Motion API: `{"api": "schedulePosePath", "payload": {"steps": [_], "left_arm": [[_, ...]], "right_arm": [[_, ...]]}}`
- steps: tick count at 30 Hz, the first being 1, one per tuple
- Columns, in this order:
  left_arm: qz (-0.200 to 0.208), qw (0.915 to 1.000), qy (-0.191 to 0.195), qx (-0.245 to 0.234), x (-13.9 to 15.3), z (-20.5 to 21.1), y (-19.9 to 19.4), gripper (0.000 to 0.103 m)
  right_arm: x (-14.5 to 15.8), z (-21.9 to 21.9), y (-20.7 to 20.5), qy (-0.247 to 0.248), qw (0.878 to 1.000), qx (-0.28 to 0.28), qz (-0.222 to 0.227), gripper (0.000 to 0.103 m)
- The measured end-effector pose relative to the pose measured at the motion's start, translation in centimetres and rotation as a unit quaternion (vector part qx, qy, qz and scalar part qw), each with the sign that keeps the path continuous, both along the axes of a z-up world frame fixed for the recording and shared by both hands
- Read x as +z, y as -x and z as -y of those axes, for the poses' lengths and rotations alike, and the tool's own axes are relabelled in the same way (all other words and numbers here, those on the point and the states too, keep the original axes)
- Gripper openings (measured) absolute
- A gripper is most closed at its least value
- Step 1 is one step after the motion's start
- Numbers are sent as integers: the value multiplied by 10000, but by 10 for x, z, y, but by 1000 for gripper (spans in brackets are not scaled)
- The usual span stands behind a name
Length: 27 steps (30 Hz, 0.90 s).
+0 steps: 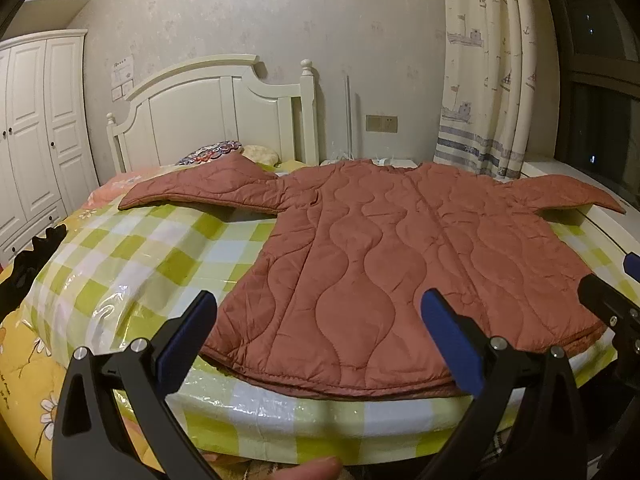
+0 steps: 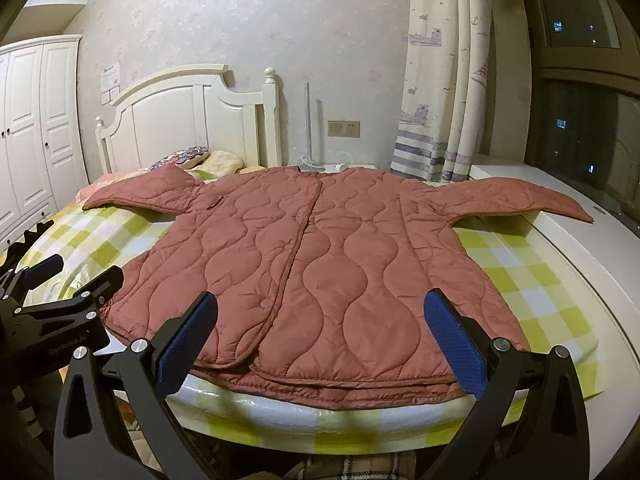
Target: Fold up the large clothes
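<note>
Over the checked cover (image 1: 168, 248), a quilted jacket (image 1: 400, 256) lies flat at 12 o'clock; left gripper (image 1: 320, 340) and right gripper (image 2: 320, 340) gape wide, no readable writing

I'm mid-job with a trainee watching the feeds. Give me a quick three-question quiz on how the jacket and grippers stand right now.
1. True or false: the quilted jacket lies spread flat on the checked cover with both sleeves out to the sides.
2. Which describes the left gripper and right gripper? A) both open, holding nothing. B) left shut on a sleeve. C) both shut on the hem.
3. Fill in: the jacket's right sleeve reaches past the cover onto the white ______.

Key: 1 true. 2 A. 3 ledge.
</note>
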State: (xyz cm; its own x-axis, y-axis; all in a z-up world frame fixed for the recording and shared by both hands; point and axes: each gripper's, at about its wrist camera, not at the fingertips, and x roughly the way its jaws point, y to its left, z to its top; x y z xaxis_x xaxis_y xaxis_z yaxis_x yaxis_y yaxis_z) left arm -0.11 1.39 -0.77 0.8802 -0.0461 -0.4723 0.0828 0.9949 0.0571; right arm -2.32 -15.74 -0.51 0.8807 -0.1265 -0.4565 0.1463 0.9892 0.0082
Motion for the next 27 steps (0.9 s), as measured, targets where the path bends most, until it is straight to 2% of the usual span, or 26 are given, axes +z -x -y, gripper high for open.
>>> {"api": "schedulePosePath", "payload": {"steps": [27], "left_arm": [[-57,10000,-20,-18,-4,1,-2,101]], "right_arm": [[-2,5,-1,-218,9997,55,-55,99]]}}
